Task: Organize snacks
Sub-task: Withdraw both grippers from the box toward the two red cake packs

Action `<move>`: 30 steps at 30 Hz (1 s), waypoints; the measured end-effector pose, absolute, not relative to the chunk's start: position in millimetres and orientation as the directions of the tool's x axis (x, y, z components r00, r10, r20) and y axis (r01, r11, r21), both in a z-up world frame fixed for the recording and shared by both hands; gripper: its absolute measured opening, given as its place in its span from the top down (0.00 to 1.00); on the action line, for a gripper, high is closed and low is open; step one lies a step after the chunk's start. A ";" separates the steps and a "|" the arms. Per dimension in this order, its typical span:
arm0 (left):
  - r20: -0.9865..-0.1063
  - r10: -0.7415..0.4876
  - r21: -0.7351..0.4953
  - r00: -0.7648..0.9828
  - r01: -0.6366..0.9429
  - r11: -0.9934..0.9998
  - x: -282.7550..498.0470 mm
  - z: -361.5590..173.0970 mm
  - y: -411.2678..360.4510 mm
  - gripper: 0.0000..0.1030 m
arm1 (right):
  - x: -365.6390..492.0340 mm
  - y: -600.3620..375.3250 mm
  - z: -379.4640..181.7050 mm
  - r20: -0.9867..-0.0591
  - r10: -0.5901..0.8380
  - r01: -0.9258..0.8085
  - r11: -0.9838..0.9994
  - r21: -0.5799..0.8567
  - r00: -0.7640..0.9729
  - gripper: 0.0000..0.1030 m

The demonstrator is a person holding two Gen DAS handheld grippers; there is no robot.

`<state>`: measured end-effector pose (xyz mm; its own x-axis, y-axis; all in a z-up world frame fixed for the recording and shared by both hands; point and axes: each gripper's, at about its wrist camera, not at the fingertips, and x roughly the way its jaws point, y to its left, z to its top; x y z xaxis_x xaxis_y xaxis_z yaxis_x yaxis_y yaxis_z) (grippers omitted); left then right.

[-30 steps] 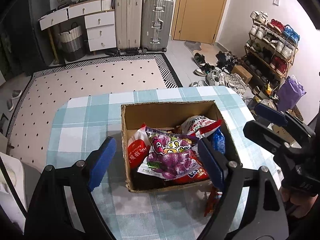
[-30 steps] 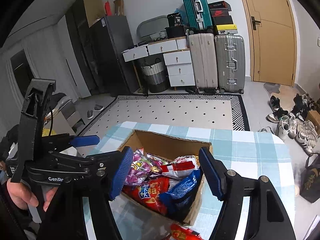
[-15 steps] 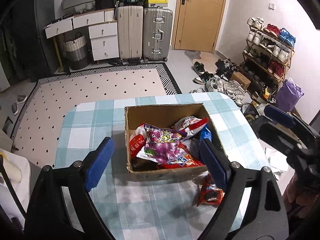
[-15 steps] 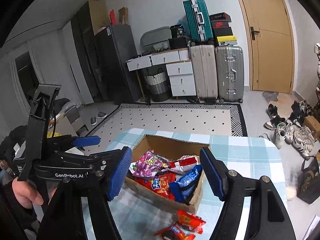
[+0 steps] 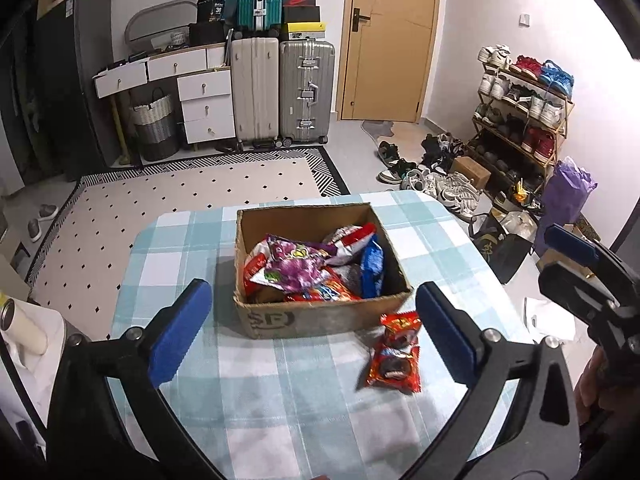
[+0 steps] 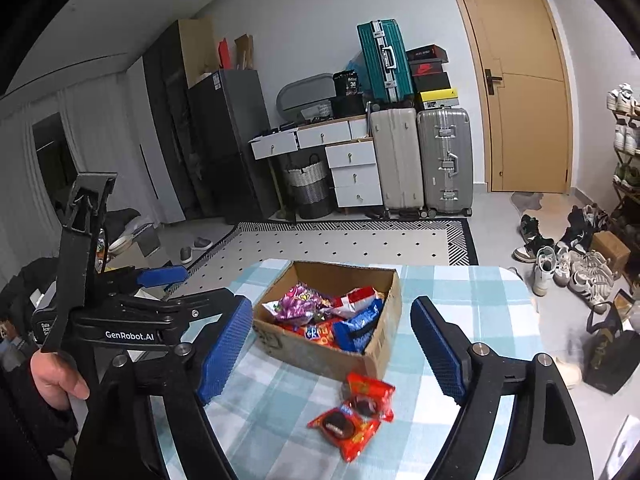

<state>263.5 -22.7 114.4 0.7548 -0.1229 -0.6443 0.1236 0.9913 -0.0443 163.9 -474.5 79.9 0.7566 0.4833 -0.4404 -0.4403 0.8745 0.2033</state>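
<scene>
We see the left gripper [image 5: 310, 330] spread as wide as it goes, its jaws having just been opening, with nothing clamped between the ribbed blue rubber pads [image 5: 179, 334] on black plastic arms. The right gripper [image 6: 332, 354] is also parted, its jaws likewise just opening, and it grips nothing; its pads [image 6: 438, 350] show a fine knurled texture.

Beyond the left gripper's fingers, we find two glossy red foil snack packets [image 5: 396, 354] lying flat on the soft blue-and-white checked tablecloth [image 5: 280, 408], just in front of the near right corner of the open brown corrugated cardboard box [image 5: 320, 316]. Inside the box sits a crumpled heap of shiny wrappers: a purple bag [image 5: 298, 268], a blue packet [image 5: 372, 266] standing on edge, red and white ones beneath.

The right wrist view gives us the two red packets [image 6: 354, 410] overlapping, one printed with dark round biscuits, and the box [image 6: 332, 350] seen from its corner. It alone shows the left hand [image 6: 56, 380] wrapped round a black handle lettered in white. Only the left wrist view shows us the tiered metal shoe rack [image 5: 520, 108] and the purple bag [image 5: 566, 196] on the floor beside it.
</scene>
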 end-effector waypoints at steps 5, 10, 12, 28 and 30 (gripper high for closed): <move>-0.640 -0.115 -0.027 0.760 0.127 0.991 239.7 111.6 -36.9 0.01 | 137.5 -489.0 73.1 -0.432 0.484 -0.434 0.875 0.216 0.761 0.15; -0.640 -0.115 0.018 0.760 0.165 0.986 217.9 100.6 -56.0 0.01 | 118.7 -500.4 58.5 -0.445 0.469 -0.417 0.883 0.215 0.763 0.15; -0.641 -0.129 0.010 0.757 0.176 0.984 210.6 95.2 -60.5 0.01 | 116.2 -505.5 53.1 -0.451 0.464 -0.405 0.886 0.226 0.763 0.15; -0.751 -0.156 -0.017 0.642 0.218 0.976 229.2 2.1 -88.0 0.01 | 88.8 -550.8 -4.4 -0.516 0.399 -0.297 0.915 0.272 0.758 0.15; -0.763 -0.155 -0.013 0.628 0.224 0.974 234.6 -10.4 -93.8 0.01 | 91.9 -552.9 -13.9 -0.525 0.398 -0.285 0.915 0.286 0.752 0.15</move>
